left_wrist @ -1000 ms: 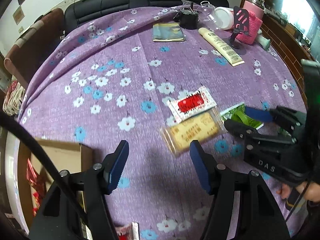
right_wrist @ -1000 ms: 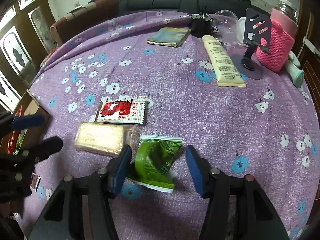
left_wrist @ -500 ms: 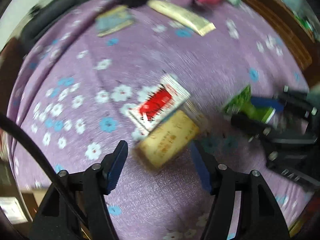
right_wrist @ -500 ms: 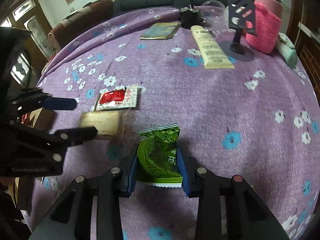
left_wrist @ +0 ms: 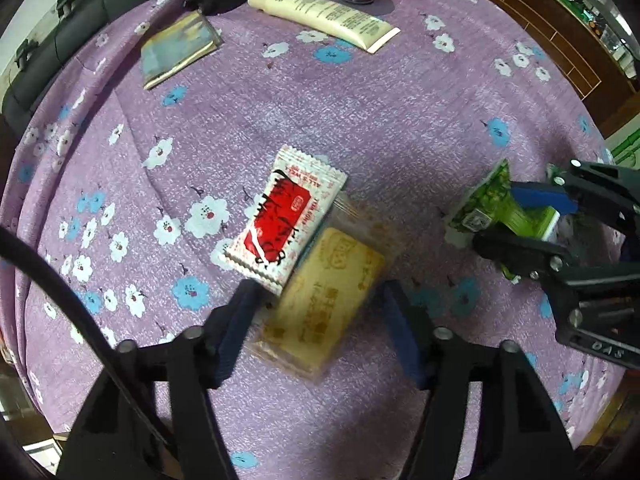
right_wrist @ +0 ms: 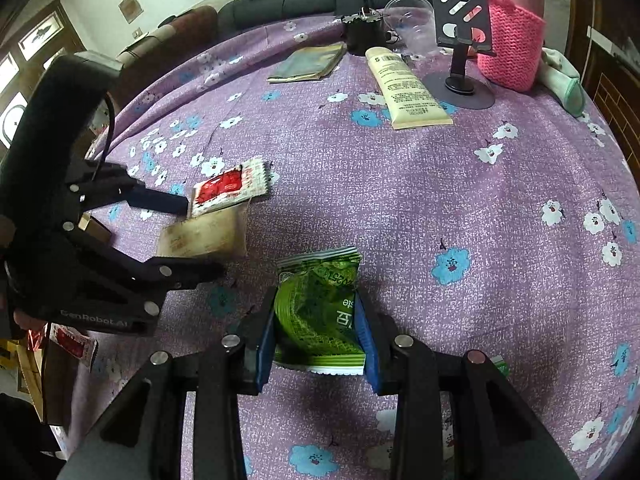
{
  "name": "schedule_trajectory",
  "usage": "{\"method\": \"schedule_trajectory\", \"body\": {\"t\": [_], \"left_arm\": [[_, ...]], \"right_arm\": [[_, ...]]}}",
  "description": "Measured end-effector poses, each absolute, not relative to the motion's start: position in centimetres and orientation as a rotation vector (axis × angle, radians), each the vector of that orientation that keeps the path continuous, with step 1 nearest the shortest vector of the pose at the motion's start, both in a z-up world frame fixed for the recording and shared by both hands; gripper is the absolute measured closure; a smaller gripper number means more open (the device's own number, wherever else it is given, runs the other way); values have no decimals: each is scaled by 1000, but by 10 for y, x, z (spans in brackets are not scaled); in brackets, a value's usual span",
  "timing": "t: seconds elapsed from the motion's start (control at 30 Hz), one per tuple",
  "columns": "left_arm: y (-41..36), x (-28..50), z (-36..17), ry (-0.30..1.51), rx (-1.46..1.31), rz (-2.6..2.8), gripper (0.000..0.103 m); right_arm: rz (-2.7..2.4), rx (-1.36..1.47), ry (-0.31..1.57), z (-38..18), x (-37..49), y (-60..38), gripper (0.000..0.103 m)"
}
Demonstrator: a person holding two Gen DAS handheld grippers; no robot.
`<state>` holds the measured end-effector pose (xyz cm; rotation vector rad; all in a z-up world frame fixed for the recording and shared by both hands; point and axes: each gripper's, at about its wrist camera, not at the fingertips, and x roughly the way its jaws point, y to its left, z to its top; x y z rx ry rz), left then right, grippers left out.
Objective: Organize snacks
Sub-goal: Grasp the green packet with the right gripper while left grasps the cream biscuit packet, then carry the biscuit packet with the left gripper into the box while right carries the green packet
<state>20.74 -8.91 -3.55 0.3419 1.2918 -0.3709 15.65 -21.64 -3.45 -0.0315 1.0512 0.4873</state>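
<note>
My right gripper (right_wrist: 318, 338) is shut on a green snack packet (right_wrist: 320, 308) and holds it just above the purple flowered tablecloth (right_wrist: 400, 200); the packet also shows in the left wrist view (left_wrist: 496, 208). My left gripper (left_wrist: 316, 320) is open, its fingers on either side of a tan biscuit packet (left_wrist: 320, 300), seen too in the right wrist view (right_wrist: 204, 236). A red and white snack packet (left_wrist: 284, 224) lies partly over the biscuit packet's far end.
A cream tube (right_wrist: 404, 88), a flat foil pouch (right_wrist: 308, 62), a black phone stand (right_wrist: 460, 40), a pink knitted bottle (right_wrist: 512, 32) and a dark cup (right_wrist: 362, 34) stand at the far side. A cardboard box (right_wrist: 32, 360) with snacks sits at the table's left edge.
My right gripper closed on the green packet and lifted it slightly. My left gripper swung over from the box side and came down around the tan biscuit packet.
</note>
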Motion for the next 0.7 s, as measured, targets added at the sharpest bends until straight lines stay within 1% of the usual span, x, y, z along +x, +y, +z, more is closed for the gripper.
{"method": "schedule_trajectory", "body": {"t": [0.07,0.13,0.47,0.6,0.7], "left_arm": [[-90,202,-33,1277,336,-378,61],[-89,193,-33,1270,326,-373,67],[-85,164,-35,1214,227,-285,68],[-85,146,-34,1192,201,-249,68],[-83,118,-34,1173,169,-219,68]], "right_arm": [[485,-30,1047,-35,156,-217,67],[480,-25,1045,-35,155,-217,67],[469,-20,1032,-32,145,-220,67],[464,-30,1034,-31,139,-222,67],[464,-40,1041,-32,131,-224,67]]}}
